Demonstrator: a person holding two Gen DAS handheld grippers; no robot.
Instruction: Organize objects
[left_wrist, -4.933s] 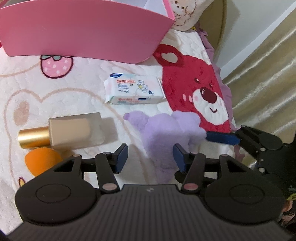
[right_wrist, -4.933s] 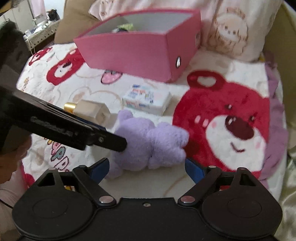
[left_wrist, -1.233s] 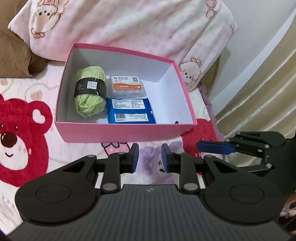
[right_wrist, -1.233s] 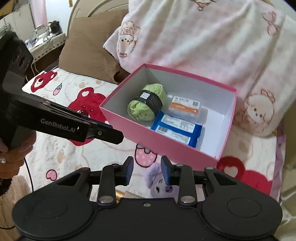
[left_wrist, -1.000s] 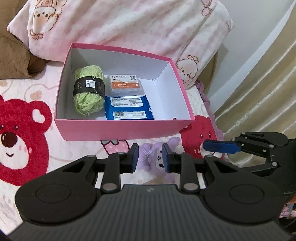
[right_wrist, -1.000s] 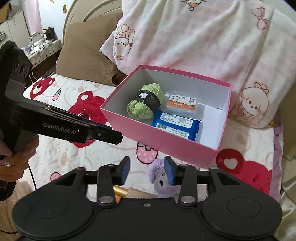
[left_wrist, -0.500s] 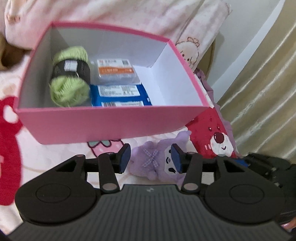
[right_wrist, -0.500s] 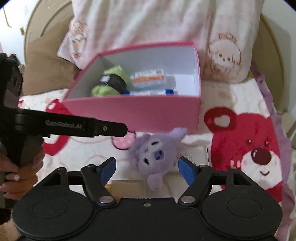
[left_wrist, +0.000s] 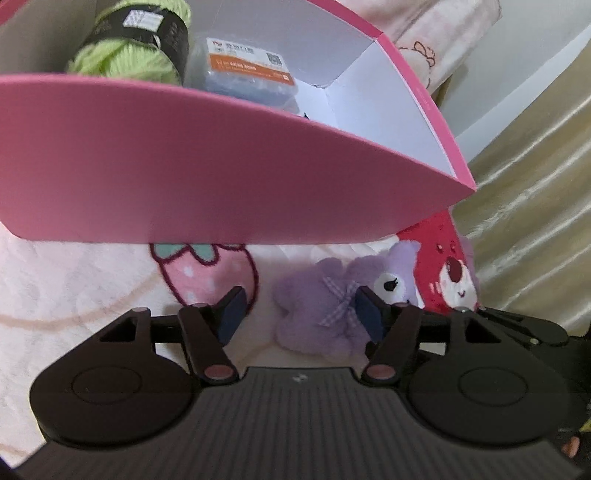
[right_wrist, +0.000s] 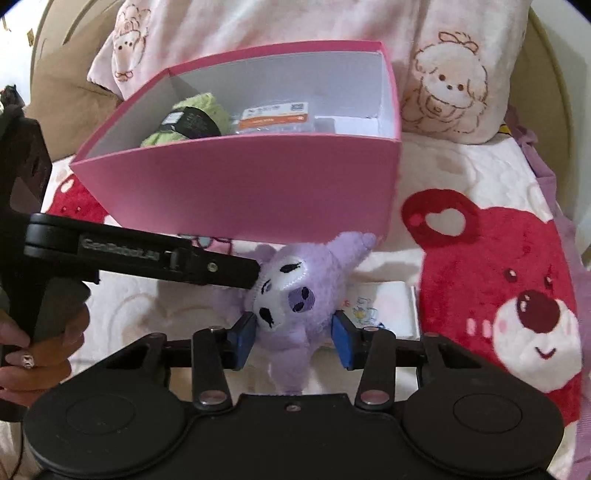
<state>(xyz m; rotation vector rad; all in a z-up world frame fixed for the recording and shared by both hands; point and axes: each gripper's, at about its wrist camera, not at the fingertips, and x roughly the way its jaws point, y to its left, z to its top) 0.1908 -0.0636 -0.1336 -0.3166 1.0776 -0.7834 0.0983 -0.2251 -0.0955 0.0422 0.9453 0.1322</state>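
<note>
A purple plush toy (right_wrist: 295, 295) lies on the bear-print blanket just in front of the pink box (right_wrist: 240, 192). My right gripper (right_wrist: 293, 338) is closing on its head, and both blue pads touch its sides. In the left wrist view the same plush toy (left_wrist: 325, 314) sits between the jaws of my left gripper (left_wrist: 301, 312), which are opening. The right pad brushes it and the left pad stands apart. One left finger (right_wrist: 221, 267) reaches the top of the toy's head. The box holds green yarn (right_wrist: 192, 122) and an orange-labelled packet (right_wrist: 273, 118).
A white tissue pack (right_wrist: 384, 306) lies on the blanket right behind the plush. The box's near wall (left_wrist: 221, 166) stands tall just ahead of both grippers. A pink pillow (right_wrist: 443, 74) leans behind the box. A hand (right_wrist: 40, 354) holds the left gripper's handle.
Both grippers dropped toward the blanket, so the box now looms close. The left jaws widened off the plush. The right jaws spread wide, then drew in around its head.
</note>
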